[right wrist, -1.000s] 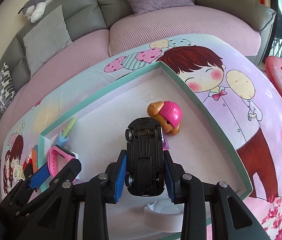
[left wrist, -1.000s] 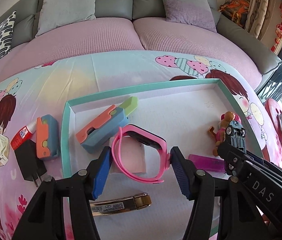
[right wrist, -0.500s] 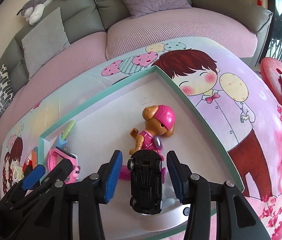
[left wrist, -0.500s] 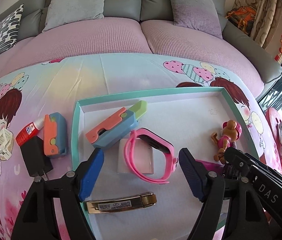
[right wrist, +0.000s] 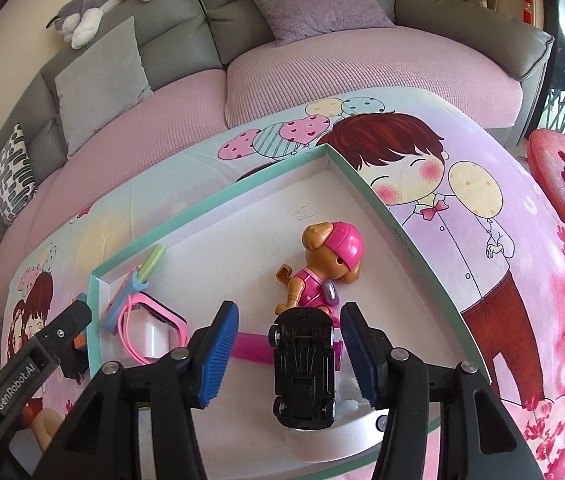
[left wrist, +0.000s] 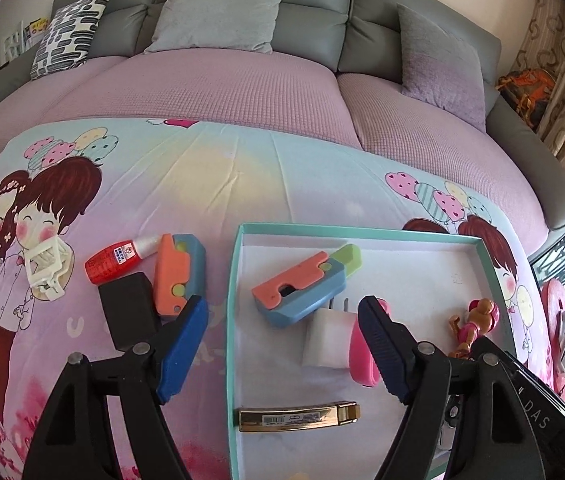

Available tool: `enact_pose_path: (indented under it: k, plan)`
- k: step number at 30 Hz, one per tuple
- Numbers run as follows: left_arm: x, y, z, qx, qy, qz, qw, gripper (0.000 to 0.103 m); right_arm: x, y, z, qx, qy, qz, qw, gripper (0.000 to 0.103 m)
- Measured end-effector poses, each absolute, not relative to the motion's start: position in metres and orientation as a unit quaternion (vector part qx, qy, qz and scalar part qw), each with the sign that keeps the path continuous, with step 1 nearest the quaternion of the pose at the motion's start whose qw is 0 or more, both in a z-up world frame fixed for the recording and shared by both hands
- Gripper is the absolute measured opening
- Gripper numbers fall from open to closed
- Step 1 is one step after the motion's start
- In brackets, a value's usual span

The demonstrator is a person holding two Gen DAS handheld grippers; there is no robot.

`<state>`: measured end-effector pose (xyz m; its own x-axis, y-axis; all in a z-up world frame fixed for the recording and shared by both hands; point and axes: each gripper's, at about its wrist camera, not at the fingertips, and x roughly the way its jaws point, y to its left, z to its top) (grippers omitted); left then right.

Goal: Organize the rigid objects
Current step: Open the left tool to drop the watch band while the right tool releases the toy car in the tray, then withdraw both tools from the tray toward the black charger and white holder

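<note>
A teal-rimmed white tray [left wrist: 235, 304] lies on the cartoon cloth. In it are an orange-blue folding toy [left wrist: 302, 284], a white charger [left wrist: 328, 338], a pink watch [left wrist: 360, 354], a gold clip [left wrist: 298, 419] and a pup figure [left wrist: 476, 322]. My left gripper [left wrist: 282, 350] is open and empty above the tray's left rim. My right gripper [right wrist: 288, 360] is open; a black toy car [right wrist: 304, 368] lies upside down between its fingers, partly on a white object [right wrist: 346, 440]. The pup figure [right wrist: 330, 264] lies just beyond the car.
Left of the tray lie a second orange-blue toy [left wrist: 178, 272], a black adapter [left wrist: 128, 314], a red glue bottle [left wrist: 116, 258] and a white clip [left wrist: 46, 266]. A pink bar [right wrist: 250, 350] lies in the tray. A pink-covered sofa [left wrist: 242, 88] stands behind.
Both grippers opened and drew back. The left one let go of the pink watch and shifted left. The right one let go of the black car, which now lies in the tray.
</note>
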<state>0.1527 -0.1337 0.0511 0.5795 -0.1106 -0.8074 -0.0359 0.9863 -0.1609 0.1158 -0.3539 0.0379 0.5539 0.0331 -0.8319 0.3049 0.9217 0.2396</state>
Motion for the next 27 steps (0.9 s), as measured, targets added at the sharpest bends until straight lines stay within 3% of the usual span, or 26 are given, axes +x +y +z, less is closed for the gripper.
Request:
enact_pose_path:
  k: [2,3,7,12,16,20,27]
  plan:
    - [0.154,-0.131,0.049,-0.082,0.46,-0.014,0.884,0.078,0.116,-0.354,0.037,0.183,0.464,-0.076,0.863,0.066]
    - [0.154,-0.131,0.048,-0.08,0.462,-0.011,0.883,0.078,0.116,-0.354,0.037,0.184,0.463,-0.076,0.864,0.075]
    - [0.155,-0.13,0.045,-0.082,0.466,-0.009,0.881,0.078,0.118,-0.352,0.035,0.176,0.465,-0.076,0.864,0.083]
    - [0.157,-0.127,0.041,-0.085,0.472,-0.006,0.877,0.078,0.118,-0.353,0.034,0.177,0.461,-0.076,0.866,0.103]
    - [0.158,-0.125,0.041,-0.083,0.469,0.004,0.879,0.079,0.118,-0.353,0.034,0.175,0.459,-0.079,0.868,0.103]
    - [0.158,-0.12,0.041,-0.084,0.468,0.017,0.88,0.095,0.118,-0.354,0.034,0.173,0.456,-0.089,0.868,0.103]
    - [0.158,-0.109,0.041,-0.097,0.463,0.036,0.88,0.095,0.119,-0.355,0.033,0.174,0.456,-0.092,0.868,0.103]
